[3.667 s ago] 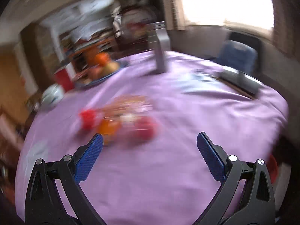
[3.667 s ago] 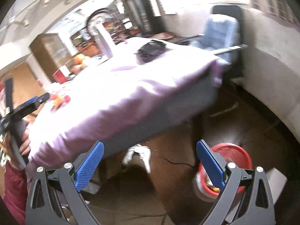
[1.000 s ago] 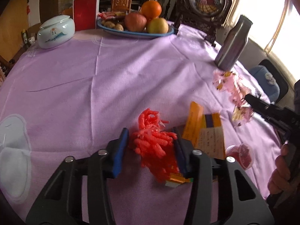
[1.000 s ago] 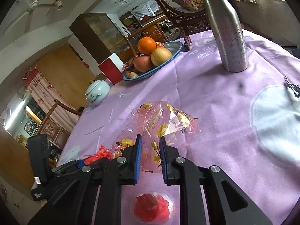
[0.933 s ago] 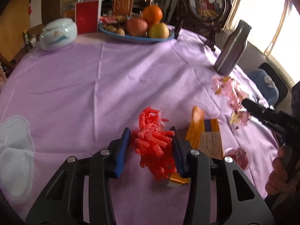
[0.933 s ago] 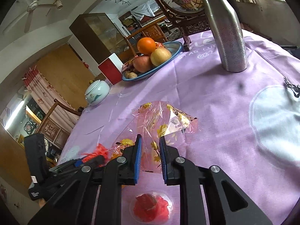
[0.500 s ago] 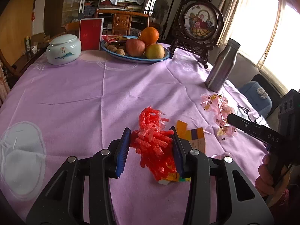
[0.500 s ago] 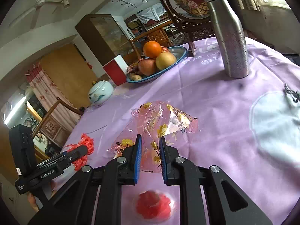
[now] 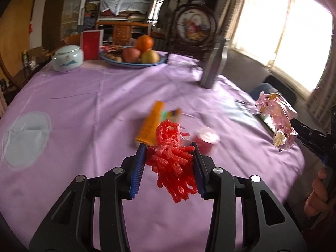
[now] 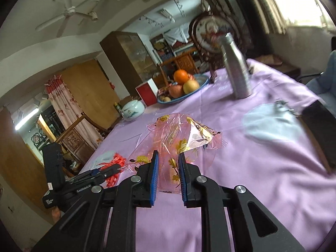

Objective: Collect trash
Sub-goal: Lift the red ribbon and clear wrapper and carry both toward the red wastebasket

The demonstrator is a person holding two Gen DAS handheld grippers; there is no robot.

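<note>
Two grippers are each clamped on a piece of trash above the purple tablecloth (image 9: 88,109). The left gripper (image 9: 169,163) has its blue pads (image 9: 137,168) pressed against both sides of a red foam net (image 9: 173,163), which bulges up between them and hangs below, clear of the cloth. The right gripper (image 10: 168,173) pinches a pink cellophane wrapper (image 10: 178,136) printed with yellow flowers; its fingers stand close together with the film caught between them, and the rest of the wrapper fans out ahead of the pads. In the left wrist view that same wrapper (image 9: 277,121) hangs crumpled at the tip of the right gripper, near the right edge of the tablecloth, with a hand (image 9: 317,195) on the handle below it.

Still lying on the tablecloth, just beyond the red foam net in the left wrist view, are an orange carton (image 9: 152,124), flat and blurred, and a small red cup (image 9: 205,141) with a clear rim beside it.

Farther back on the tablecloth stand a steel bottle (image 10: 237,69), a blue dish of fruit (image 10: 184,88), a red box (image 10: 147,92) and a white lidded jar (image 10: 133,110). A round framed picture (image 9: 192,28) stands behind the bottle.
</note>
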